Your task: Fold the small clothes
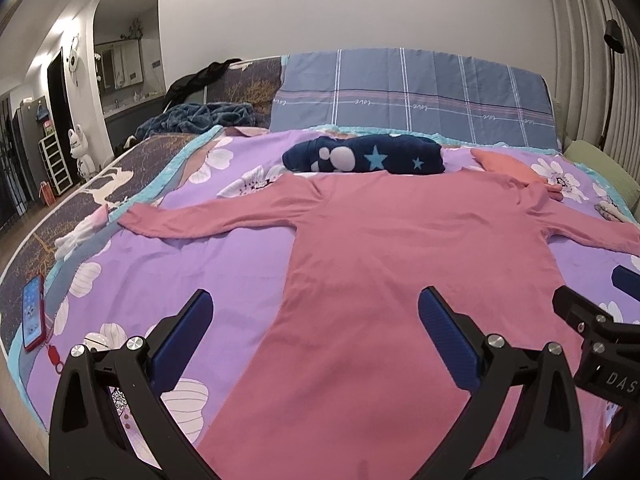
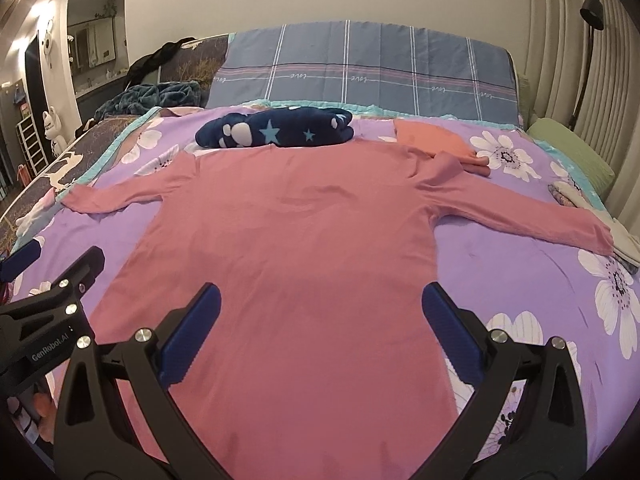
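With pink top (image 2: pixel 288 240) spread flat on bed (image 2: pixel 500 264), sleeves out, unfolded.
Left tongs (image 1: pixel 316 332) and right tongs (image 2: pixel 320 320) both apart, empty, above hem; risks pinching quilt along with thin cloth, or dragging navy bundle (image 2: pixel 276 132) touching collar.

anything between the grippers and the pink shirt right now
Nothing visible. The pink long-sleeved shirt lies spread flat on the purple floral bedsheet, and both the left hand-held gripper and the right hand-held gripper hang open directly over its lower half.
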`<state>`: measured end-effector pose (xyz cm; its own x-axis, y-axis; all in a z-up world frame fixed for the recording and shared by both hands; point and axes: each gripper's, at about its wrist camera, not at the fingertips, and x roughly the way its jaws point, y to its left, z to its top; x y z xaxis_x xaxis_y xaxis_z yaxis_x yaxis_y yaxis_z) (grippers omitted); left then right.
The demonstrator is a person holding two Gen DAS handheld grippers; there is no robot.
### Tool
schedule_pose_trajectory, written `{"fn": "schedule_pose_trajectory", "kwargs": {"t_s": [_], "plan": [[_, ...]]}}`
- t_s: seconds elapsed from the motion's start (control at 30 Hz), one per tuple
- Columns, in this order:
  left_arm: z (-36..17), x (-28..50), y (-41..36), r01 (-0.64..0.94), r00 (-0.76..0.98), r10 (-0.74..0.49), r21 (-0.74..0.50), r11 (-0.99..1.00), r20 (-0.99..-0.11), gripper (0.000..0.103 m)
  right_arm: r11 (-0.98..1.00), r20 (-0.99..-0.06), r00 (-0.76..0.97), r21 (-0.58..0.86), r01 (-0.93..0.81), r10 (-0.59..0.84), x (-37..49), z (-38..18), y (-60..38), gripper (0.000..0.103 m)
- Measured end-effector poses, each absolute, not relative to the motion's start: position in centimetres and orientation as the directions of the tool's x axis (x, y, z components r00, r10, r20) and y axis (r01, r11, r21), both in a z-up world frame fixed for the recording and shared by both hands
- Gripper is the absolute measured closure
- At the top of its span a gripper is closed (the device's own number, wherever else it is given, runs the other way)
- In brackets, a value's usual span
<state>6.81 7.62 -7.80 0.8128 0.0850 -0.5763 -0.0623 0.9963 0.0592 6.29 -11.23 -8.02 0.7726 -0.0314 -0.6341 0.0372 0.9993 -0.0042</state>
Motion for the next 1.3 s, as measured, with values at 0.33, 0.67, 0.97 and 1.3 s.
{"fn": "schedule_pose_trajectory", "kwargs": {"t_s": [0.33, 0.67, 0.97, 1.3], "plan": [[-9.0, 7.9, 9.2, -0.060, 0.797, 0.059, 0.018, 0.998, -0.601, 0.001, 0.999, -0.640, 0.766, -0.019, 0.048, -0.049, 7.4, -8.5, -10.1, 0.002], [-9.6, 8.6, 10.2, -0.045, 0.802, 0.029, -0.012, 0.999, -0.596, 0.001, 0.998, -0.643, 0.763, -0.030, 0.061, -0.066, 8.4, -8.9, -9.8, 0.002], [-9.4, 9.0, 10.5, -0.035, 0.807, 0.019, -0.016, 0.999, -0.590, 0.001, 0.997, -0.642, 0.762, -0.034, 0.074, -0.079, 9.2, -9.2, -10.0, 0.002], [-9.3, 9.6, 10.4, -0.016, 0.807, -0.004, -0.028, 0.999, -0.590, 0.001, 0.994, -0.640, 0.762, -0.032, 0.100, -0.097, 9.9, -9.3, -10.7, 0.002]]}}
